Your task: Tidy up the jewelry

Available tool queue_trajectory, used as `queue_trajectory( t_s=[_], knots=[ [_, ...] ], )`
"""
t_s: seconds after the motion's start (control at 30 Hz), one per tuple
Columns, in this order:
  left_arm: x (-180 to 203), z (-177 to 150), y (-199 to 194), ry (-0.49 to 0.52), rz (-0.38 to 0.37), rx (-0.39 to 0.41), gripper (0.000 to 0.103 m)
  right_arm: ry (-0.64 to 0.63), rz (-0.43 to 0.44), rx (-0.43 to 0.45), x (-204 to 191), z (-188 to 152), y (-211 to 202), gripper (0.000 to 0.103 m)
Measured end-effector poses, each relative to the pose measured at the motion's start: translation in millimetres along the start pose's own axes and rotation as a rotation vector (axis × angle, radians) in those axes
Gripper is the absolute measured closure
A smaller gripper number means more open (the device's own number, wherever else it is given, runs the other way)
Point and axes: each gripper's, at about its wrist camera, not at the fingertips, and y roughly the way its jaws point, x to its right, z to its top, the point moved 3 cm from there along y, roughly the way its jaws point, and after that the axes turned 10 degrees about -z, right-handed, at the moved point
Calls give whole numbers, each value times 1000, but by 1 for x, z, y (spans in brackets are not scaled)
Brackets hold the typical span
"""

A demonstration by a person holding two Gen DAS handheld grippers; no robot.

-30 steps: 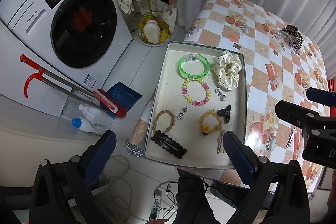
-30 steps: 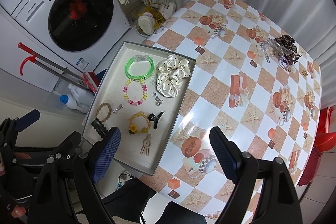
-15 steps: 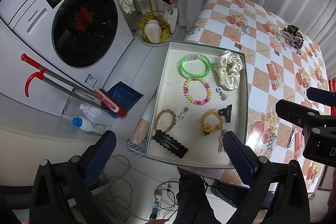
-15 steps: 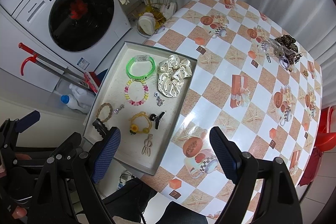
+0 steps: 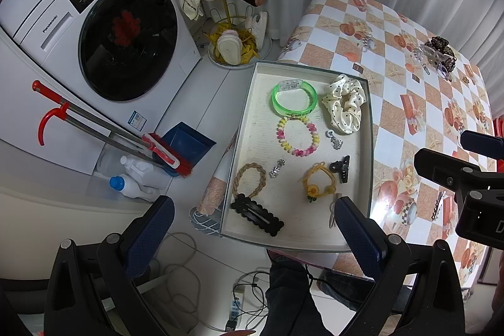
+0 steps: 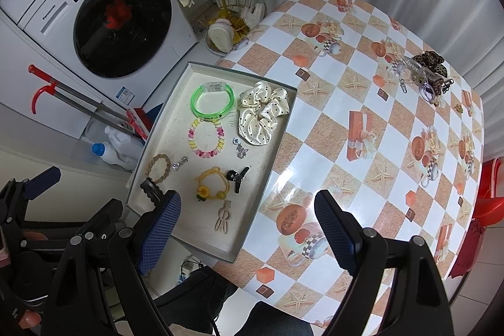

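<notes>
A shallow cream tray [image 5: 252, 103] [image 6: 176, 103] lies at the table's left edge. In it are a green bangle [image 5: 293, 98] [image 6: 213, 103], a cream dotted scrunchie [image 5: 345, 107] [image 6: 260, 112], a pink-yellow bead bracelet [image 5: 297, 136], a braided band [image 5: 249, 178], a black scalloped clip [image 5: 256, 214], a yellow hair tie [image 5: 318, 181] and a small black claw clip [image 5: 340, 167]. A pile of leopard clips and loose pieces [image 6: 425, 73] [image 5: 438, 54] lies at the table's far right. My left gripper [image 5: 252, 229] and right gripper [image 6: 249, 222] hang open and empty above the tray's near end.
The checkered tablecloth [image 6: 362, 131] covers the table. A dark hair clip [image 5: 438, 205] lies near its front edge. A washing machine [image 5: 104, 30], a red broom with blue dustpan [image 5: 176, 150], bottles [image 5: 135, 181] and a slipper rack [image 5: 233, 30] stand on the floor to the left.
Both views have shifted very slightly, so the tray sits a touch lower and nearer. Nothing on the table or tray has moved, and both grippers stay open.
</notes>
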Motion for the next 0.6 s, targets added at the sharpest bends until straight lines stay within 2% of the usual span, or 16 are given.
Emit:
queue_trajectory(
  t_s=[0.6],
  knots=[
    [-1, 0, 0, 0, 2, -1, 0, -1, 2, 1, 2, -1, 0, 15]
  ],
)
